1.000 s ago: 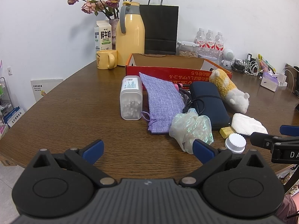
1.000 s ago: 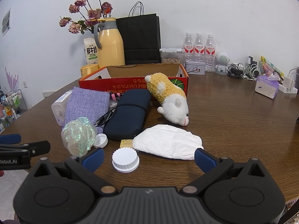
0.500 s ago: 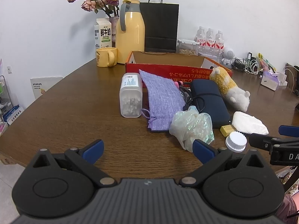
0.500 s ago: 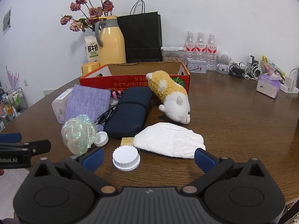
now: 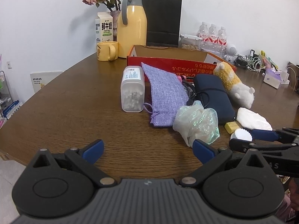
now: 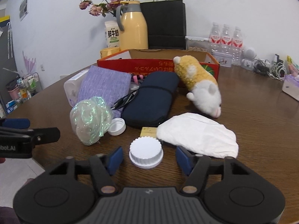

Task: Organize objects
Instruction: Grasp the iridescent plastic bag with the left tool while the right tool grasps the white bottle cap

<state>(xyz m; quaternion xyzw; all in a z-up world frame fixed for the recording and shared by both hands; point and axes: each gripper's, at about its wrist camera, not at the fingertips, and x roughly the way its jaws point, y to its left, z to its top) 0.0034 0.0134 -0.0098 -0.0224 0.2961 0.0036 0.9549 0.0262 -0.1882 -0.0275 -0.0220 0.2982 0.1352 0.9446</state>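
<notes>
A white ribbed cap (image 6: pixel 146 154) lies on the brown table (image 6: pixel 261 112) between the jaws of my right gripper (image 6: pixel 149 158). The jaws are closing, and a gap still shows on each side of the cap. Behind it lie a small yellow block (image 6: pixel 148 131), a white cloth (image 6: pixel 198 134), a small white lid (image 6: pixel 116 124), an iridescent plastic bag (image 6: pixel 89 119), a navy case (image 6: pixel 151 99), a hamster plush (image 6: pixel 200 82) and a purple pouch (image 5: pixel 164 97). A swab container (image 5: pixel 132 91) is beside the pouch. My left gripper (image 5: pixel 147 150) is open over bare table, empty.
A red cardboard box (image 6: pixel 158 64) stands open behind the clutter. At the back are a yellow thermos (image 5: pixel 131 28), mug (image 5: pixel 107 51), milk carton (image 5: pixel 103 28), black paper bag (image 5: pixel 162 20) and water bottles (image 6: pixel 226 39). Cables (image 6: pixel 271 70) and tissues (image 5: pixel 271 77) sit right.
My right gripper has moved forward and down until the white ribbed cap sits between its jaws, and the jaws have narrowed. The left gripper has stayed where it was.
</notes>
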